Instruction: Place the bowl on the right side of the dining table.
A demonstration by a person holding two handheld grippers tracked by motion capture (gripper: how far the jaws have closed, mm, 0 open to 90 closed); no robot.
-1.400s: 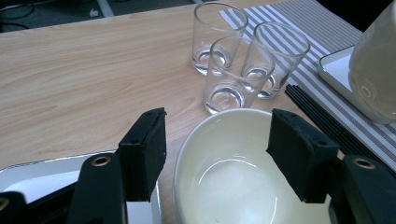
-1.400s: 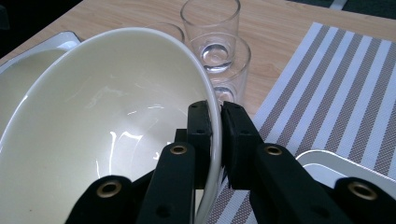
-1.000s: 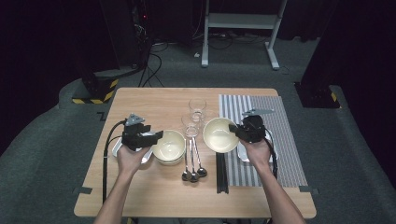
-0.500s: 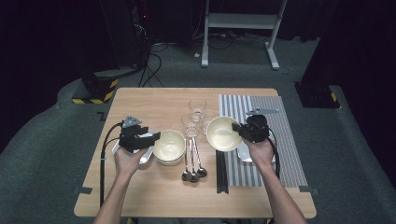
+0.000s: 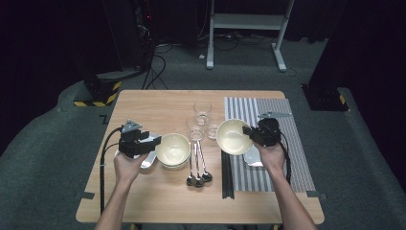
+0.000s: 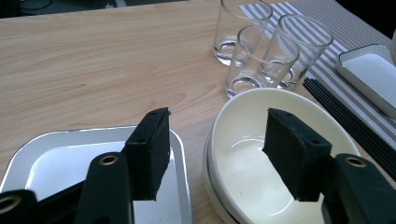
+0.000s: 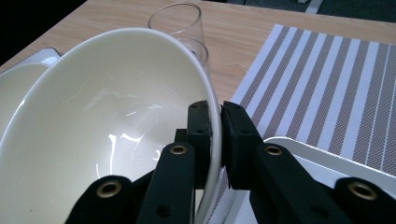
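In the high view my right gripper [image 5: 248, 133] is shut on the right rim of a cream bowl [image 5: 233, 136], held tilted at the left edge of the striped mat [image 5: 275, 120]. The right gripper view shows the pads [image 7: 204, 122] pinching the bowl's [image 7: 116, 116] rim. A stack of cream bowls [image 5: 173, 149] sits left of centre. My left gripper [image 5: 154, 143] is open beside it. In the left gripper view its jaws straddle the stack's [image 6: 243, 140] left rim without touching, one over a white tray [image 6: 70, 158].
Three clear glasses [image 5: 202, 109] stand behind the bowls. Spoons [image 5: 197, 167] lie between stack and black chopsticks [image 5: 226, 175]. A second white tray [image 5: 252, 158] lies on the mat under my right hand. The mat's far part and the table's back are bare.
The held bowl has drifted a little to the right, toward the mat. My left gripper has stayed by the bowl stack.
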